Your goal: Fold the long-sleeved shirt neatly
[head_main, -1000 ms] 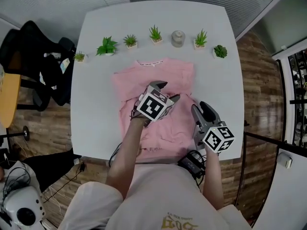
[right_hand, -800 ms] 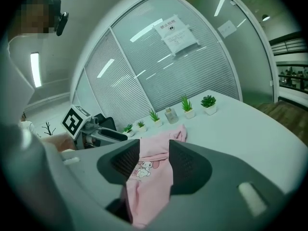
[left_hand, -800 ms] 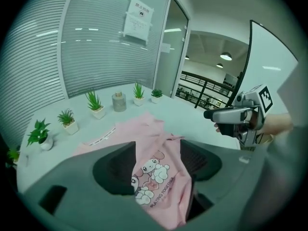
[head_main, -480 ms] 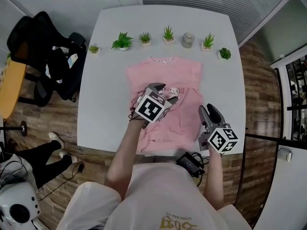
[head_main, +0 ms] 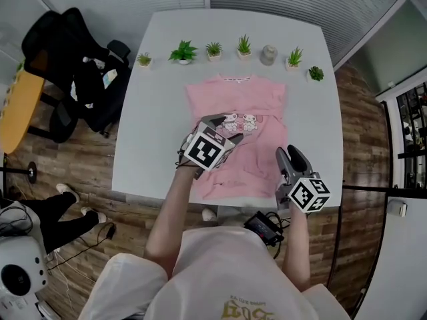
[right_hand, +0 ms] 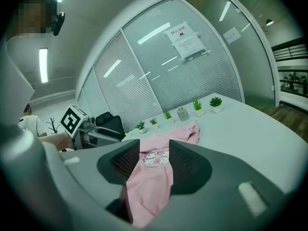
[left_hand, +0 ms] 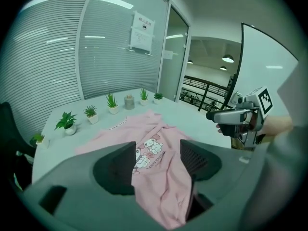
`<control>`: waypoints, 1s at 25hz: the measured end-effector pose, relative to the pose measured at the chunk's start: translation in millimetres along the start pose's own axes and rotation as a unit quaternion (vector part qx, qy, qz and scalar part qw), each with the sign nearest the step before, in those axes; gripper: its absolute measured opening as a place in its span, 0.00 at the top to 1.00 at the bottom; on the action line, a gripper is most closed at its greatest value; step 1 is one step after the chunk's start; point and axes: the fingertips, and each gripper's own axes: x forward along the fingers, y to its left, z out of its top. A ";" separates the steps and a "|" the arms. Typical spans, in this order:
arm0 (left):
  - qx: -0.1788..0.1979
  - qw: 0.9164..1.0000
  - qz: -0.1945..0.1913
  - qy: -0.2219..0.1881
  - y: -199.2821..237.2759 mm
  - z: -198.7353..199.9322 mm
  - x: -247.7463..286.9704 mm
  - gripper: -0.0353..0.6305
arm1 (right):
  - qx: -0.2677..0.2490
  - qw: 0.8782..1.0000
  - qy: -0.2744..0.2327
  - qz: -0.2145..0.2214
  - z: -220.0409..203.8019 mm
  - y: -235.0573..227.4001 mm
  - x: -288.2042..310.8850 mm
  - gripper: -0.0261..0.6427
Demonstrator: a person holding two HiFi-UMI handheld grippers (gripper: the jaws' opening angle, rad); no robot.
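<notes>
Head view looks down; both gripper views share the shirt (head_main: 237,99).

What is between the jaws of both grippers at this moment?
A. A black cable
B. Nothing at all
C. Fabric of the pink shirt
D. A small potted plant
C: each gripper view shows fabric of the pink shirt filling the gap between the jaws, for the left gripper and the right gripper alike.
</notes>
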 end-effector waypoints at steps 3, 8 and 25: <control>0.002 1.000 0.006 -0.009 -4.6 -4.6 -10.0 0.50 | -0.009 1.000 -0.003 0.004 -2.5 9.5 -10.4 0.68; -0.011 1.000 0.017 -0.020 -18.1 -13.7 -30.2 0.50 | -0.026 1.000 -0.012 0.010 -3.2 23.1 -32.7 0.68; -0.052 0.997 0.055 -0.036 -54.6 -85.2 -84.2 0.51 | -0.047 0.999 -0.019 0.013 -30.2 48.2 -102.9 0.68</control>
